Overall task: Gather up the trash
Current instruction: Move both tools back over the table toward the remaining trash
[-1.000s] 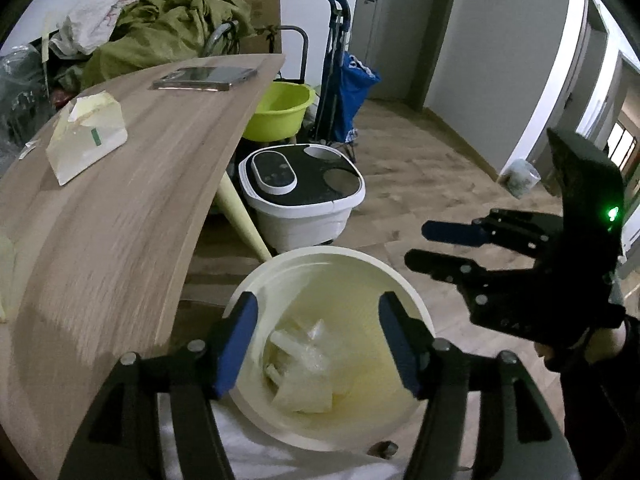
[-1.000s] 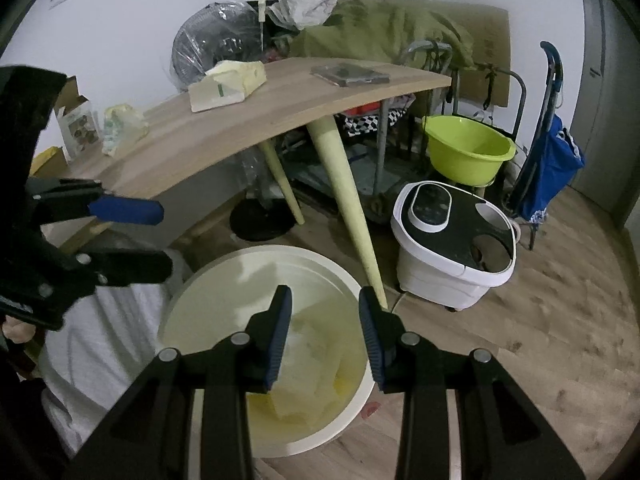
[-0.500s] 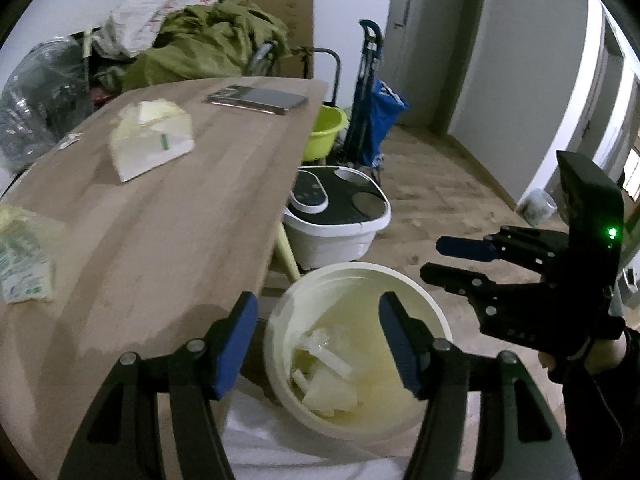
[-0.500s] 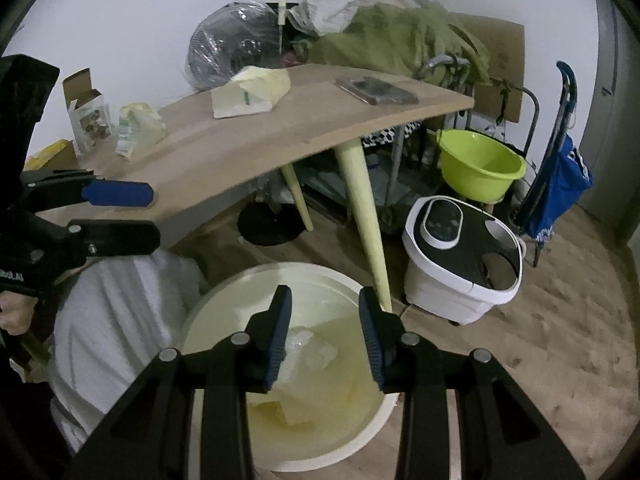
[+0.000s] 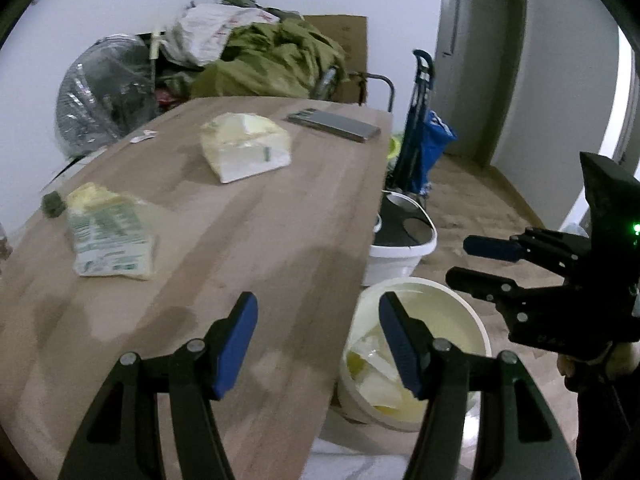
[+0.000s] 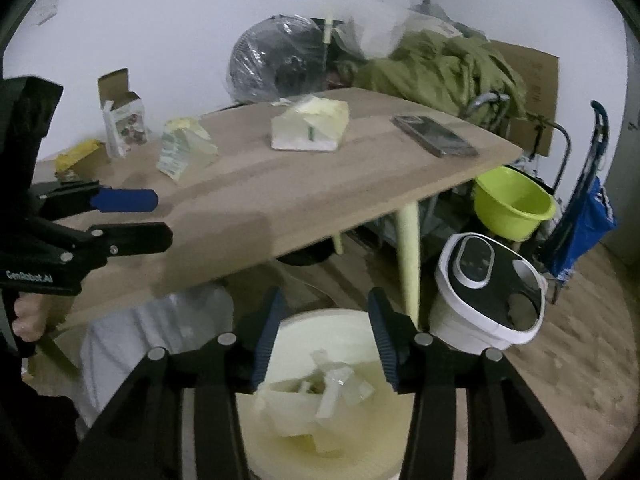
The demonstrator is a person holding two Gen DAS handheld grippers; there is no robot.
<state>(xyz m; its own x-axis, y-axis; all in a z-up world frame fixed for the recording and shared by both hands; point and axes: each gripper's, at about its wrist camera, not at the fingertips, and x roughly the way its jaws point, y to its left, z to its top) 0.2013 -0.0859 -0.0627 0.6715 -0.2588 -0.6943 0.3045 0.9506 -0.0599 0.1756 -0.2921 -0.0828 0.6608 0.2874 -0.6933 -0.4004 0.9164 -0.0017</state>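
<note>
Below both grippers, the cream bin [image 6: 320, 396] stands on the floor beside the table [image 5: 248, 240], holding crumpled wrappers [image 6: 324, 392]. I see my left gripper [image 5: 318, 344] with jaws apart and empty; a second ago it framed the bin, and now it hangs over the table's near edge. My right gripper [image 6: 322, 336] is released and empty above the bin; its jaws have just been opening. Two more pieces of trash lie on the tabletop: a printed packet [image 5: 108, 236] near the left side and a pale wrapper [image 5: 246, 146] farther back, well apart.
</note>
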